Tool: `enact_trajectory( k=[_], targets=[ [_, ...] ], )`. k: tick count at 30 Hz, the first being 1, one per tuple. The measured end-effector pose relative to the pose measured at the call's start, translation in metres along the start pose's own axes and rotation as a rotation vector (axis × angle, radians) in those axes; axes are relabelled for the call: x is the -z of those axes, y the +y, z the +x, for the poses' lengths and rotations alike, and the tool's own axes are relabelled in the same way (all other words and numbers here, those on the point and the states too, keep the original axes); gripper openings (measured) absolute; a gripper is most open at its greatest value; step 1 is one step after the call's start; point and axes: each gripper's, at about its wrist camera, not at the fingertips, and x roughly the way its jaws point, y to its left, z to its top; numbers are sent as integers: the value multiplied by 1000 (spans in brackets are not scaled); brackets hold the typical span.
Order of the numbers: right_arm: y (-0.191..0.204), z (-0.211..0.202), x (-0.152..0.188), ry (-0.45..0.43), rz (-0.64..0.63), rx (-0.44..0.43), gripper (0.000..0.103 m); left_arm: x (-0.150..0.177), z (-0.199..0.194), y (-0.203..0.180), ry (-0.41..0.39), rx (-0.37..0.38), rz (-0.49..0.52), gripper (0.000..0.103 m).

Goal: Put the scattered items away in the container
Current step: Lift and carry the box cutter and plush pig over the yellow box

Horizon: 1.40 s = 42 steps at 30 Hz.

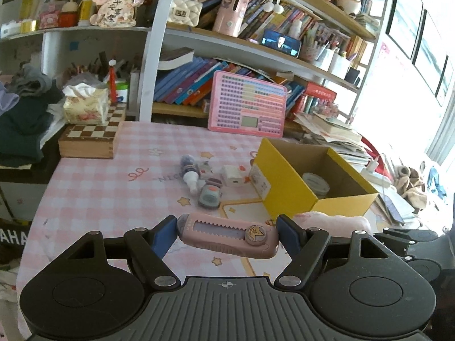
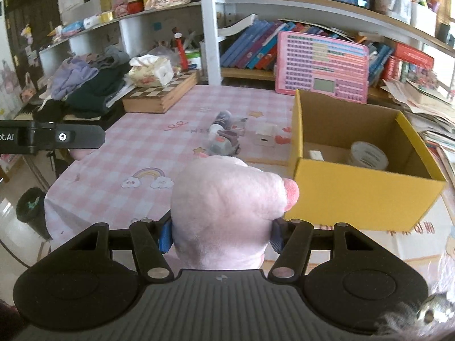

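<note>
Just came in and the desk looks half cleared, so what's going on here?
A person is tidying with a handheld tool in each hand. The left tool is clamped endwise on a pink box cutter, and the right tool grips a pink plush toy, both held near the yellow box. The box already holds a roll of tape and a small white item. A dropper bottle, a white charger and some small gadgets lie on the checked tablecloth.
</note>
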Motion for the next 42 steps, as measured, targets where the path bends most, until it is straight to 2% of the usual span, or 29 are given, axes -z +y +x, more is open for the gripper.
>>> enact_trajectory(
  k=[18, 34, 42],
  targets=[
    [-22, -42, 32, -3, 88, 129, 59, 12, 11, -47, 54, 159, 75, 77],
    [-60, -62, 45, 16, 160, 208, 59, 7, 41, -87, 82, 253, 129, 77],
    [-87, -65, 42, 20, 181, 232, 59, -2, 59, -108, 80, 276, 153, 77]
  ],
)
